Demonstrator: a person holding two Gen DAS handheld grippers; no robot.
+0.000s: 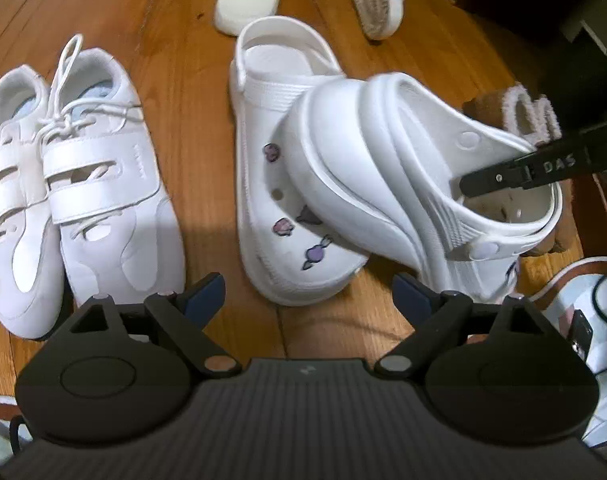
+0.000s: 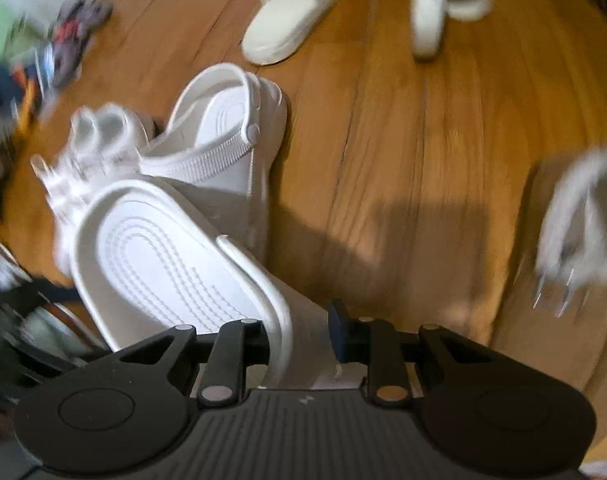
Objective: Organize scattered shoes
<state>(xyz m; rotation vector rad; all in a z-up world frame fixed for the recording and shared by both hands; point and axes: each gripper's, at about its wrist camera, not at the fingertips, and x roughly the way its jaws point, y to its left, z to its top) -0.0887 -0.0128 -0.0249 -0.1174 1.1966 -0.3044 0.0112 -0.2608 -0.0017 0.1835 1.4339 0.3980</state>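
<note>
Here your right gripper [image 2: 301, 334] has its jaws closed onto the side wall of the chunky white foam clog [image 1: 415, 184], which hangs tilted over its charm-studded mate [image 1: 279, 184] on the wooden floor [image 1: 191, 40], while your left gripper [image 1: 309, 294] waits wide open and empty. It looks light, springy and a bit slick, so grip the stiff rim. Its long axis probably runs toe-down towards the mate, though blur hides the toe.
</note>
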